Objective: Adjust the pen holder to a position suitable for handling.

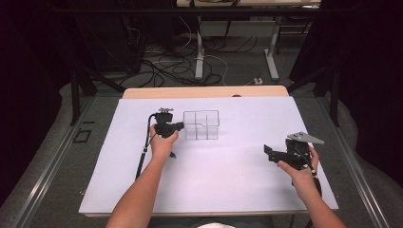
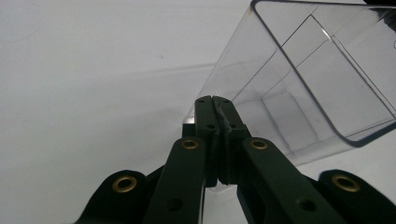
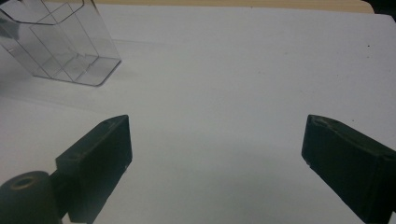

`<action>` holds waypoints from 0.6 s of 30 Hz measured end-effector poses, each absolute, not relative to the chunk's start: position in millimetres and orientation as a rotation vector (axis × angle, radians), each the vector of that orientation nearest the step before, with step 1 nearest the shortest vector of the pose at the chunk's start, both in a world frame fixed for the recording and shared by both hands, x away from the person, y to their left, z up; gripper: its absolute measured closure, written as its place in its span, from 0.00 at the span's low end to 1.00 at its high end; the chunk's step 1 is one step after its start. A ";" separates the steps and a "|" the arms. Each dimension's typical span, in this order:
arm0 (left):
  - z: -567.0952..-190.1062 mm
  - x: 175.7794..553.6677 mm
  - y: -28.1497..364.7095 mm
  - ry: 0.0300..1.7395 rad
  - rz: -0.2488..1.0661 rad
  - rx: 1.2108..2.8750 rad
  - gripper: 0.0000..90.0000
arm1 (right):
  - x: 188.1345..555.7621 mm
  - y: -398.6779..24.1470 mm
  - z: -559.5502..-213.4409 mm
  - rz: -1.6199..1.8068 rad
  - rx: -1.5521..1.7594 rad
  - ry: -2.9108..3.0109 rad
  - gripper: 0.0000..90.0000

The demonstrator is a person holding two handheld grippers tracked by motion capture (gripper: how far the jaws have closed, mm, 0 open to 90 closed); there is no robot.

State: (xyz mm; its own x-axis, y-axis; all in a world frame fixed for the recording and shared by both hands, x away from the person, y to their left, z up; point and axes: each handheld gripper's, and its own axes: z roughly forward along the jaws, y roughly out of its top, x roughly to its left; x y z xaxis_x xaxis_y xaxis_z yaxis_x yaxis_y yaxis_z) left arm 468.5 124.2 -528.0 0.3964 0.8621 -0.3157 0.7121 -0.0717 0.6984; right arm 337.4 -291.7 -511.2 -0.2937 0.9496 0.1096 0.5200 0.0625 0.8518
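Jaws on the left gripper (image 1: 179,126) sit pinched on the near-left wall of the clear divided box (image 1: 201,125), mid-tabletop toward the far edge; thin-wall grip may slip or tip it. Left gripper view: jaws pressed together on that wall. Right gripper (image 3: 215,154) view: jaws spread, empty, no support.

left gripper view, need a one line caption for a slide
Left gripper, jaws shut on the near wall of a clear divided container standing on a white table.
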 end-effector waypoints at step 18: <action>-529.5 469.0 108.0 1.334 0.206 1.830 1.00 | 337.2 -290.7 -512.2 1.156 1.465 1.870 0.09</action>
